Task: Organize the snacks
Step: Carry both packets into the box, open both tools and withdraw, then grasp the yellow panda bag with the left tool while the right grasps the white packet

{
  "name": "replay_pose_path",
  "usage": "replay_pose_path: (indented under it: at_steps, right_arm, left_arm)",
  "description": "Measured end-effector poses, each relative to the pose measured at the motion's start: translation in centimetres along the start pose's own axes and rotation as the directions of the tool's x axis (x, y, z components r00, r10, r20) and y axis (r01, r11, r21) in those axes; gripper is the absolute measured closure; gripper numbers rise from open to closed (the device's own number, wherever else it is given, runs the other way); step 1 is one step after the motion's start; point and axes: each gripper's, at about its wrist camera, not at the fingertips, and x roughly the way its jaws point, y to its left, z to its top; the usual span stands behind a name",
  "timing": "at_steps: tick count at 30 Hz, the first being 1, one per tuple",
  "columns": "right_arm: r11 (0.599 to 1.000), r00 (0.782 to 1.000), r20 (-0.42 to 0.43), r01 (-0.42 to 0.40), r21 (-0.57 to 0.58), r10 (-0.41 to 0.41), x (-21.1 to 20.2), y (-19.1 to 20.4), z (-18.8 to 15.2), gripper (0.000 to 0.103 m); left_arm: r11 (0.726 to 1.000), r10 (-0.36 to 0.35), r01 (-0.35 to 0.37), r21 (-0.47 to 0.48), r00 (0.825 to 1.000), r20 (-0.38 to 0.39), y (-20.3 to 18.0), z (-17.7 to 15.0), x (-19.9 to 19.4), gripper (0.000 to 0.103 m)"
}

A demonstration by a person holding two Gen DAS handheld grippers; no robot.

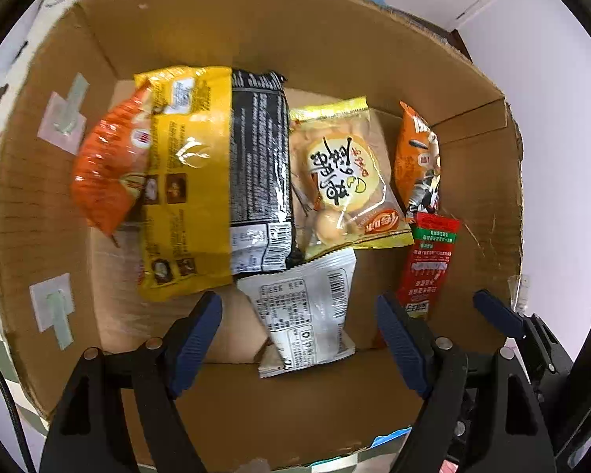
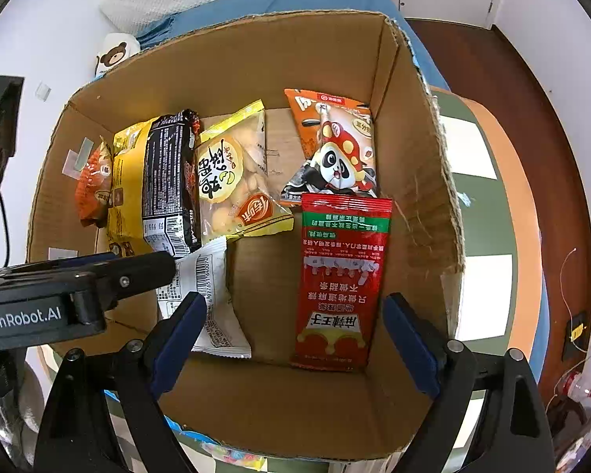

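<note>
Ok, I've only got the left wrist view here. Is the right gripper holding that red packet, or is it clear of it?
Observer: It's clear of it. In the right wrist view the right gripper has its jaws open. The red packet lies flat on the bottom of the cardboard box, between the jaws and unpressed.
Operator: What's the orange packet behind it? I only see its edge.
Observer: The front of the orange packet shows a cartoon panda in a spotted red hat.
Operator: And where does my gripper sit from over there?
Observer: The left gripper reaches in from the left side of that view, above the white packet.
</note>
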Motion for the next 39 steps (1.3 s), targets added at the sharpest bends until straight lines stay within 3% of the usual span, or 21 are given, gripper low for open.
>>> replay_pose_path:
  at_steps: [6,11,24,31,36,39]
  right_arm:
    - [1.000,0.999,0.046,0.026,0.006,-0.027,-1.2,0.0,-1.0,0.010]
    - [0.998,0.993,0.106,0.061,0.004,-0.061,-2.9,0.3,-1.9,0.010]
    - [0.996,0.958,0.276,0.087,0.001,-0.084,-9.9,1.2,-5.1,0.010]
    - [0.995,0.929,0.361,0.095,-0.017,-0.083,-13.7,2.3,-7.8,0.010]
    - [0.998,0.919,0.391,0.066,-0.016,-0.055,-16.0,2.8,-10.1,0.010]
    - [0.999,0.916,0.398,0.052,-0.009,-0.044,-16.8,2.8,-11.4,0.010]
  left_arm:
    - [0.998,0.064,-0.066,0.018,0.993,0.095,1.2,-1.7,-2.4,0.024]
    - [0.992,0.113,-0.121,0.032,0.977,0.182,1.6,-3.6,-4.6,0.024]
    - [0.984,0.151,-0.175,0.028,0.911,0.383,1.3,-7.9,-9.6,0.024]
    - [0.978,0.162,-0.204,0.036,0.860,0.483,1.0,-11.4,-12.3,0.024]
    - [0.980,0.144,-0.195,0.042,0.841,0.522,0.8,-13.7,-13.9,0.024]
    - [0.982,0.132,-0.182,0.044,0.840,0.525,0.9,-14.9,-14.0,0.024]
